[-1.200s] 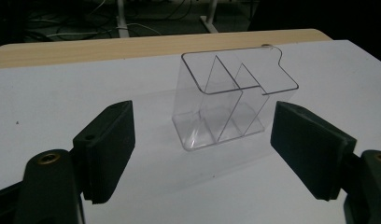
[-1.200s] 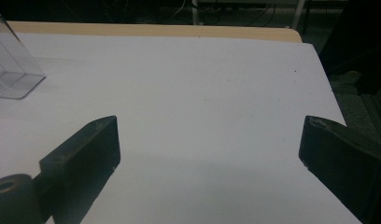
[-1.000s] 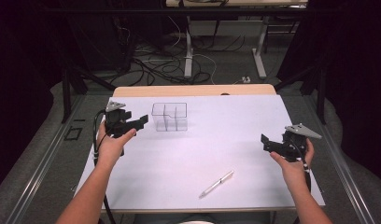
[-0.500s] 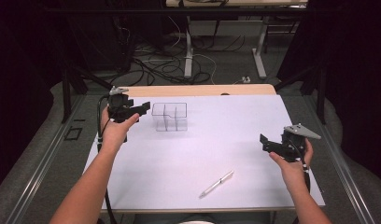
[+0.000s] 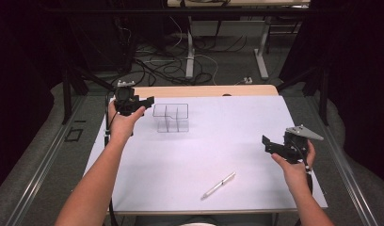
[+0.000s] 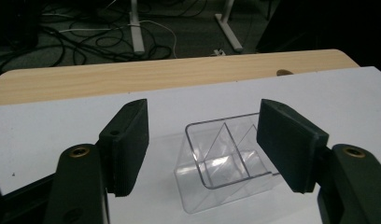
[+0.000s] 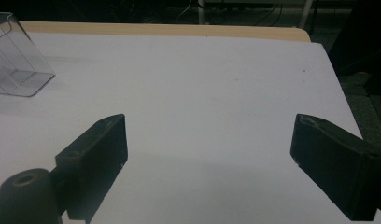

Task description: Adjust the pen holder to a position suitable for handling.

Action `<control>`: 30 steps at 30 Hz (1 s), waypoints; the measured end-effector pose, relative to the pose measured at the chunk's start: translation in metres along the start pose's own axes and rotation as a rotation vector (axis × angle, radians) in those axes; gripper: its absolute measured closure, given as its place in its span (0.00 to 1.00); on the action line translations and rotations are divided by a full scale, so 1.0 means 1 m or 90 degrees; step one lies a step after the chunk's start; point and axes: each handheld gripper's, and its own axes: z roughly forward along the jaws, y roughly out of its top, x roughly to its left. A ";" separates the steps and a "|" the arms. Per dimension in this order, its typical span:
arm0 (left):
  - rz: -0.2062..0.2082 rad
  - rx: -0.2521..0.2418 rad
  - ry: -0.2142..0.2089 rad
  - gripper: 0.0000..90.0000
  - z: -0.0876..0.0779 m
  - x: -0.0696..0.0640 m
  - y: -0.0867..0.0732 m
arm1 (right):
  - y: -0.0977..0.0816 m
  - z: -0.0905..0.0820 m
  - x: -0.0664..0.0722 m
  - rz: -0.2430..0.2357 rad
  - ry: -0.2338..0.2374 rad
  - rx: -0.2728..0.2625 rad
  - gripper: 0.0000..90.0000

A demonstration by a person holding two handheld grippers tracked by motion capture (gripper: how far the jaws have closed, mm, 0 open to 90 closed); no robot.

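A clear plastic organizer (image 5: 171,117) with inner dividers stands on the white sheet near the table's far left. My left gripper (image 5: 149,100) hovers just left of it, open, with the organizer (image 6: 226,158) framed between its jaws but apart from them. A silver pen (image 5: 219,184) lies on the sheet toward the front, right of centre. My right gripper (image 5: 265,143) is held open above the right side of the sheet, nothing between its jaws. In the right gripper view (image 7: 207,154) the organizer's corner (image 7: 16,60) sits at the far left.
The white sheet (image 5: 228,136) covers most of a wooden table whose bare strip (image 5: 204,90) runs along the far edge. Cables and desk legs (image 5: 190,52) lie on the floor beyond. Metal rails flank the table on both sides.
My left gripper has moved away from me and to the right, up to the organizer's left side. The right gripper, the pen and the organizer have stayed put.
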 end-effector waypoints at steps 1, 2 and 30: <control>0.000 0.000 0.000 0.41 0.000 0.000 0.000 | 0.000 0.000 0.000 0.000 0.000 0.000 0.12; -0.005 0.004 0.004 0.41 0.002 0.001 0.000 | 0.000 0.001 0.000 0.002 -0.001 -0.008 0.13; -0.080 0.126 0.018 0.64 0.049 0.005 -0.009 | -0.003 0.003 -0.001 0.007 0.010 0.000 0.16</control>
